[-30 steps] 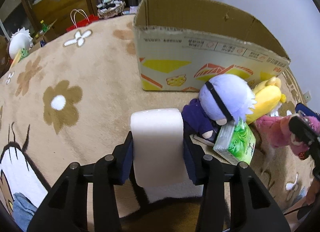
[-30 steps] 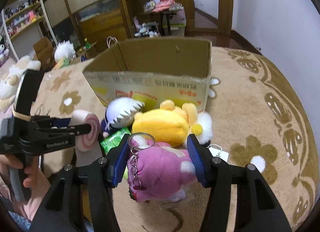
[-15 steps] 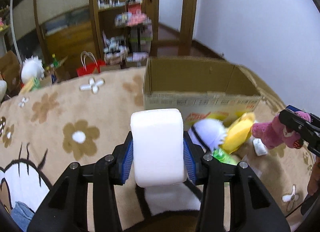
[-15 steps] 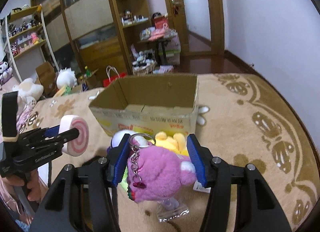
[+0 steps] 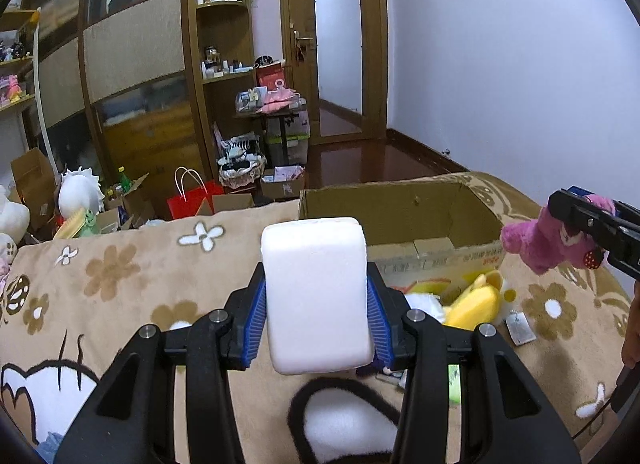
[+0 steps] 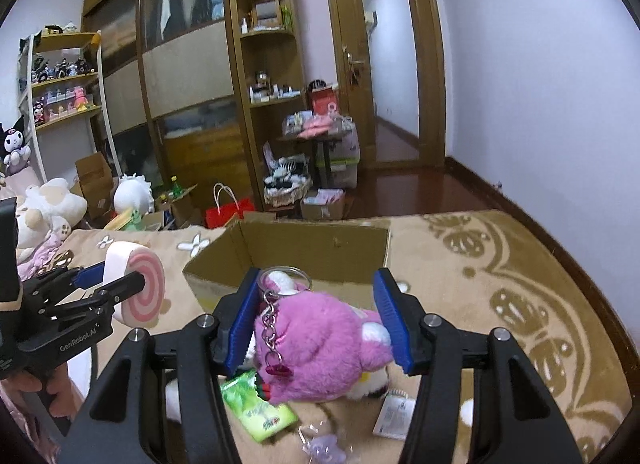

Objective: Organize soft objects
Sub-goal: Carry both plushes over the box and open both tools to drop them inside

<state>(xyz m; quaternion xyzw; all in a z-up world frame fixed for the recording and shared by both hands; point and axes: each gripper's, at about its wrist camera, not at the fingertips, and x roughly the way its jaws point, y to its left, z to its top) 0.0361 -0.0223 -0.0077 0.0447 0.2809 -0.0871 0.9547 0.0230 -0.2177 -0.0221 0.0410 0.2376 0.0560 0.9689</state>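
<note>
Left gripper point(image 5: 316, 314) clamped on white soft roll with pink spiral end face point(image 5: 316, 296), held in air above tan flower-patterned plush blanket point(image 5: 120, 284). Just beyond: open brown cardboard box point(image 5: 400, 212) resting on blanket. In front of box: yellow plush toy point(image 5: 474, 302) lying on blanket; green packet point(image 6: 260, 410) beside it, contents hard to read. Right gripper point(image 6: 320, 324) clamped on pink plush bear with metal keychain point(image 6: 324, 344), held off blanket near box's front wall.

Open cardboard box point(image 6: 312, 252), unobstructed above.
</note>
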